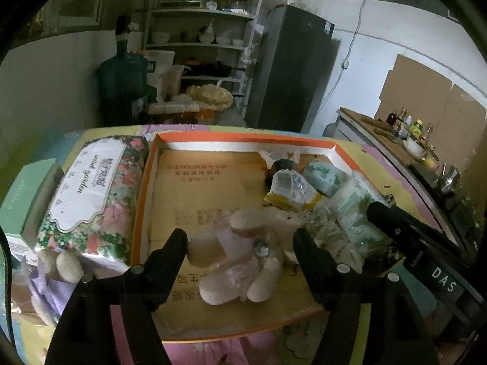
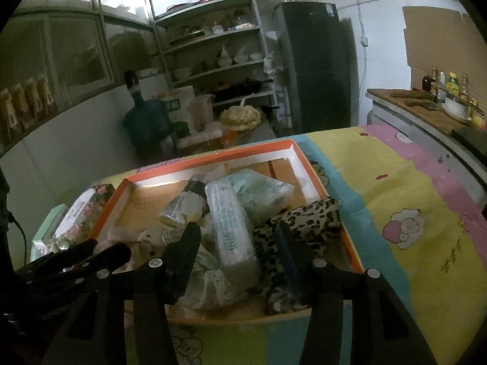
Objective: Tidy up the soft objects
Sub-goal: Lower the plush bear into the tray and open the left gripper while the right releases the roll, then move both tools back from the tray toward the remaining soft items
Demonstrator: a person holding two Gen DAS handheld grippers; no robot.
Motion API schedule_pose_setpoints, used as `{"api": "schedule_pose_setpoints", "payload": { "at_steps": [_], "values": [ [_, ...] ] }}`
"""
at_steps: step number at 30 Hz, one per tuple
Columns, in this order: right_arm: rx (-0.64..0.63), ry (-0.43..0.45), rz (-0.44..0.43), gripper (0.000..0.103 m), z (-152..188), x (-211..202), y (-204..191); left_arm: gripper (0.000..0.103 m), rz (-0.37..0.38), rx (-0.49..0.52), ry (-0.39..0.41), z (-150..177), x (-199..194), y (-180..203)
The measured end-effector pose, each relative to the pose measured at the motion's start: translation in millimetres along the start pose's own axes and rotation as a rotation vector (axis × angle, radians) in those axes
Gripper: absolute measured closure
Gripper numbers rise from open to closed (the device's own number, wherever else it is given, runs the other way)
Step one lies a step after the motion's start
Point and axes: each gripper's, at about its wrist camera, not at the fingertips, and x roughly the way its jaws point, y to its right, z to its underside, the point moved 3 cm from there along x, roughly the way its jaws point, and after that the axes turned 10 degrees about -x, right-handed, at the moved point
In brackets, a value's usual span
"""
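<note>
An orange-rimmed cardboard box (image 1: pixel 243 137) (image 2: pixel 213 156) lies on the table. In the left wrist view a pale pink plush toy (image 1: pixel 243 255) lies in the box between the fingers of my open left gripper (image 1: pixel 240 237), untouched by them. Tissue packs (image 1: pixel 356 210) and a yellow-white packet (image 1: pixel 289 185) fill the box's right side. In the right wrist view my right gripper (image 2: pixel 237 237) is open over a long white tissue pack (image 2: pixel 232 228) and a leopard-print cloth (image 2: pixel 301 222). A floral tissue pack (image 1: pixel 91 194) lies outside, left of the box.
A mint green box (image 1: pixel 24 194) and a small plush (image 1: pixel 64 264) lie at the left. The table has a cartoon cloth (image 2: pixel 411 206). Behind stand a shelf (image 1: pixel 204 30), a water jug (image 1: pixel 121 82), a fridge (image 1: pixel 289 67) and a counter with bottles (image 2: pixel 441 97).
</note>
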Motion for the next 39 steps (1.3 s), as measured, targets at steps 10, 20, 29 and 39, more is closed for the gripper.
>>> {"api": "schedule_pose_setpoints", "payload": {
  "at_steps": [10,20,29,39],
  "values": [
    [0.005,0.035,0.006,0.047,-3,-18,-5,0.031,0.015,0.003,0.038,-3,-21,0],
    [-0.014,0.073,0.001,0.044,-9,-40,-20,0.031,0.020,-0.005,0.082,-4,-48,-7],
    [-0.039,0.102,-0.009,0.044,-10,-60,-43,0.031,0.009,-0.002,0.128,-3,-73,-18],
    [-0.070,0.112,-0.025,0.044,-10,-73,-74,0.031,-0.002,-0.019,0.168,-4,-101,-42]
  ]
}}
